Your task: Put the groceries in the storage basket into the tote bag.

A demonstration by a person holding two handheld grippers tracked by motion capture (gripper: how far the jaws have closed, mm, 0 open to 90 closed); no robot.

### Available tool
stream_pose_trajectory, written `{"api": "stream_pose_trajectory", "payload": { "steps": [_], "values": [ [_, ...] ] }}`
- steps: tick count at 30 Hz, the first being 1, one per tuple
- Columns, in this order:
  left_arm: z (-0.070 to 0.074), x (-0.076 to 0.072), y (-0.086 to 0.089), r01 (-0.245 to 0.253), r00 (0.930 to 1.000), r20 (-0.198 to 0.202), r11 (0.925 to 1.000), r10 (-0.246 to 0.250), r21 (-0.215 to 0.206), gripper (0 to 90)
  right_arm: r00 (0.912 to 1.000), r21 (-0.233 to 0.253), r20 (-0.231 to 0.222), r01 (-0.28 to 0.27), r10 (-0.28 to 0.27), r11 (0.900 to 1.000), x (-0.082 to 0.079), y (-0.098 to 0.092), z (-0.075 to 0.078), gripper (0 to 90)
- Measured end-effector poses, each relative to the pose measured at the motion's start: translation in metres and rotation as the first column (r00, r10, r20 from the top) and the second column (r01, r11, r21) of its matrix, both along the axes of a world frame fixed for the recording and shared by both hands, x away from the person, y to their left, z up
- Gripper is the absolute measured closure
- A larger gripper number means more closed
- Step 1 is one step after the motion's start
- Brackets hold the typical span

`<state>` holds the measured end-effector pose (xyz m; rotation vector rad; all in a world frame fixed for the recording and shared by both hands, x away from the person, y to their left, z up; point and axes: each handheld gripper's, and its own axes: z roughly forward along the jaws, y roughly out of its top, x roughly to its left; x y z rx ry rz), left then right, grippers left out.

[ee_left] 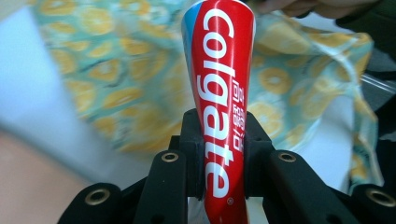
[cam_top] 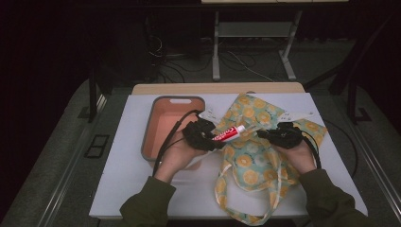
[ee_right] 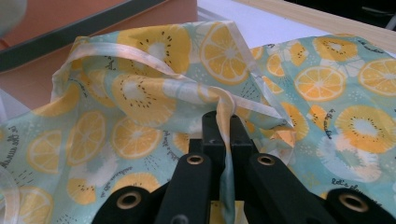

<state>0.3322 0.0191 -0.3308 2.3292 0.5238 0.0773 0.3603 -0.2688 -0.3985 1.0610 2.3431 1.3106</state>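
Left hand-held gripper (ee_left: 223,154) hiding toothpaste tube (ee_left: 219,93) base

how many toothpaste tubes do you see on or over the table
1: the toothpaste tube is clamped in the left gripper, held above the fruit-print bag. Others could be hidden inside the bag.

Both forearms come in wearing dark olive-green sleeves (cam_top: 146,201), cuffs loose at the wrists. The left gripper (cam_top: 210,137) is matte black and blocky, a black cable (cam_top: 172,132) looping off it. The right gripper (cam_top: 272,134) matches, black with its own cable (cam_top: 314,149). Up close, the jaws' black arms carry brass-ringed screw holes (ee_left: 170,157).
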Motion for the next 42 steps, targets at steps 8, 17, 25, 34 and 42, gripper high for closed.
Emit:
{"api": "stream_pose_trajectory", "payload": {
  "steps": [8, 17, 25, 34, 42],
  "values": [
    [-0.019, -0.013, -0.041, 0.002, 0.9995, -0.03, 0.9989, 0.0, 0.046, 75.1, 1.0, 0.002, 0.005, 0.0, 0.0, 1.0, -0.001, -0.001, 0.001, 89.0],
    [-0.057, -0.017, -0.078, 0.009, 0.998, -0.063, 0.9932, -0.002, 0.116, 74.9, 1.0, 0.003, 0.007, 0.002, -0.002, 1.0, -0.001, -0.005, 0.002, 89.0],
    [-0.094, -0.009, -0.095, -0.022, 0.9972, -0.067, 0.9879, 0.033, 0.153, 74.0, 1.0, -0.003, 0.008, -0.005, 0.005, 1.0, -0.002, -0.004, 0.001, 89.0],
    [-0.088, -0.018, -0.075, -0.029, 0.9995, -0.009, 0.9959, 0.03, 0.086, 42.6, 0.9999, -0.004, 0.011, -0.008, 0.008, 1.0, -0.003, -0.004, 0.001, 89.0],
    [-0.082, -0.042, -0.041, -0.045, 0.999, 0.002, 0.998, 0.044, 0.046, 36.7, 0.9999, -0.006, 0.01, -0.009, 0.009, 1.0, -0.003, -0.002, 0.001, 89.0]
  ]
}}
